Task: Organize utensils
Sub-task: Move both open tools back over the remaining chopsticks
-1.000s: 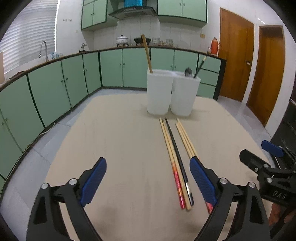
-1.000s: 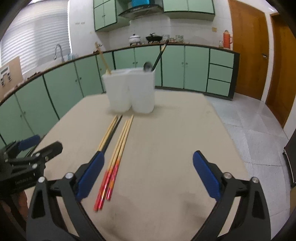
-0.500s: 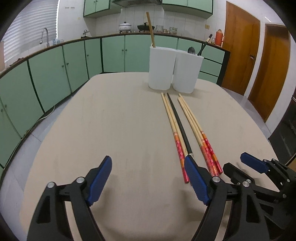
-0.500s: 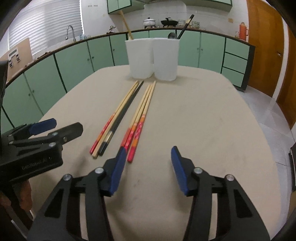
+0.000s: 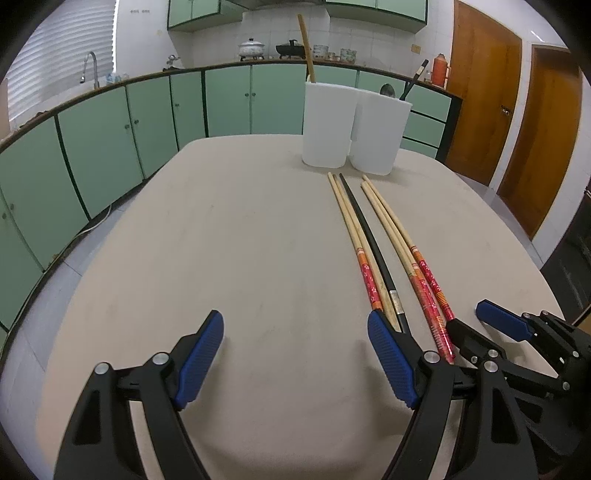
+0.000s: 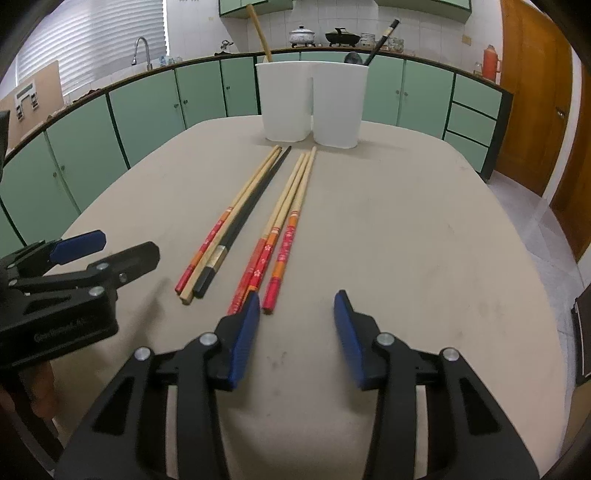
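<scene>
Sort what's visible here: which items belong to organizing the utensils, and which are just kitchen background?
Part of the job:
- chopsticks lying on the table
- two white holders, already holding a few utensils
- left gripper and right gripper, both open and empty

Background:
- pots on the counter
- red thermos
- faucet

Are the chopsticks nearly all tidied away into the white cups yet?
Barely started. A wooden stick and a dark ladle already stand in the white cups. Nothing is held: the right tool has been closing on nothing and the left tool is open. All six chopsticks lie on the table.
</scene>
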